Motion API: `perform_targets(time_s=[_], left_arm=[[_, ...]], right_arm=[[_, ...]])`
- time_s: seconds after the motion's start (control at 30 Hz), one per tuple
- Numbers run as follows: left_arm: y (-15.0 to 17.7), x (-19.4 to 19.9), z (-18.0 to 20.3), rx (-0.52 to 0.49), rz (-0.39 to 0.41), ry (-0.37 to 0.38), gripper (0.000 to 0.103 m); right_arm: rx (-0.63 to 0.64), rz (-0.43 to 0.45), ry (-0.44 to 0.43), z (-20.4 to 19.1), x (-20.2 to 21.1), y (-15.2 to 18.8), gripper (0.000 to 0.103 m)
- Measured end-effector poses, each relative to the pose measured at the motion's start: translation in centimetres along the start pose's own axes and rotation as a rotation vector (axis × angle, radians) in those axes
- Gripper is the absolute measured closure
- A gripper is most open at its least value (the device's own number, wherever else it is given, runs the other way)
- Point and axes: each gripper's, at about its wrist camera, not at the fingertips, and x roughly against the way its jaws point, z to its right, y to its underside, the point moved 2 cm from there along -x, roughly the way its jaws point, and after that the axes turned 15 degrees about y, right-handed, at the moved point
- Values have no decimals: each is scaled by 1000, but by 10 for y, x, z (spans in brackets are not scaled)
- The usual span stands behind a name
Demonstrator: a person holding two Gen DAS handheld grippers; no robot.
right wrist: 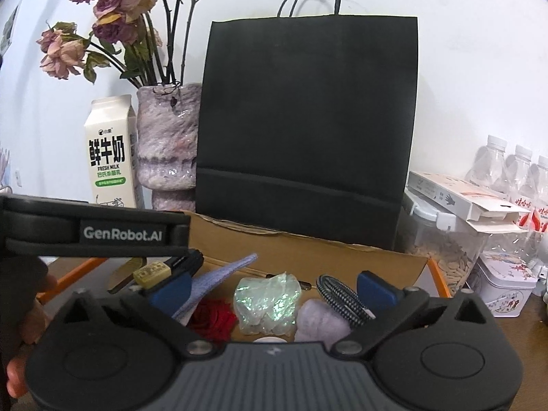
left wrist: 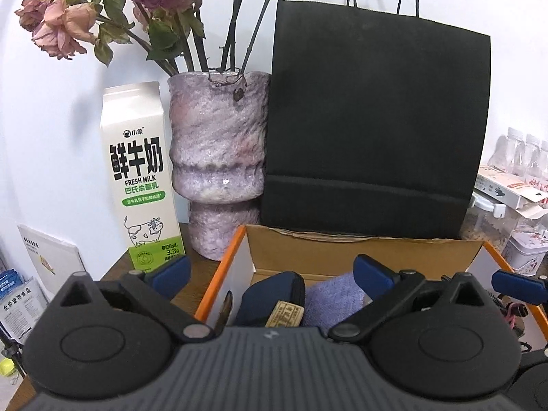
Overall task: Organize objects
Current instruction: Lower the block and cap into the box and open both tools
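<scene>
- Hovering over the cardboard box (right wrist: 308,253), both the left gripper (left wrist: 272,274) and right gripper (right wrist: 272,287) are spread wide, holding nothing.
- Box contents: iridescent wrap (right wrist: 265,303), red rose (right wrist: 214,318), braided cable (right wrist: 337,296), purple cloth (left wrist: 334,299), navy pouch (left wrist: 274,294).
- Lowering straight onto one item seems best, avoiding the cable.
- Black bag (left wrist: 373,120), vase (left wrist: 219,167) and milk carton (left wrist: 137,178) crowd the bench behind.

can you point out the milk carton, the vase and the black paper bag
milk carton (left wrist: 138,185): left wrist view, front label.
vase (left wrist: 219,157): left wrist view, mid body.
black paper bag (right wrist: 304,120): right wrist view, front panel.
</scene>
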Motion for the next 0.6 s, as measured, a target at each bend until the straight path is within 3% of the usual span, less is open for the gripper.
perform_targets(time_s=[0.6], left_arm=[[3, 15, 4, -16, 6, 7, 0]], right_arm=[[1, 19, -8, -2, 14, 2, 0]])
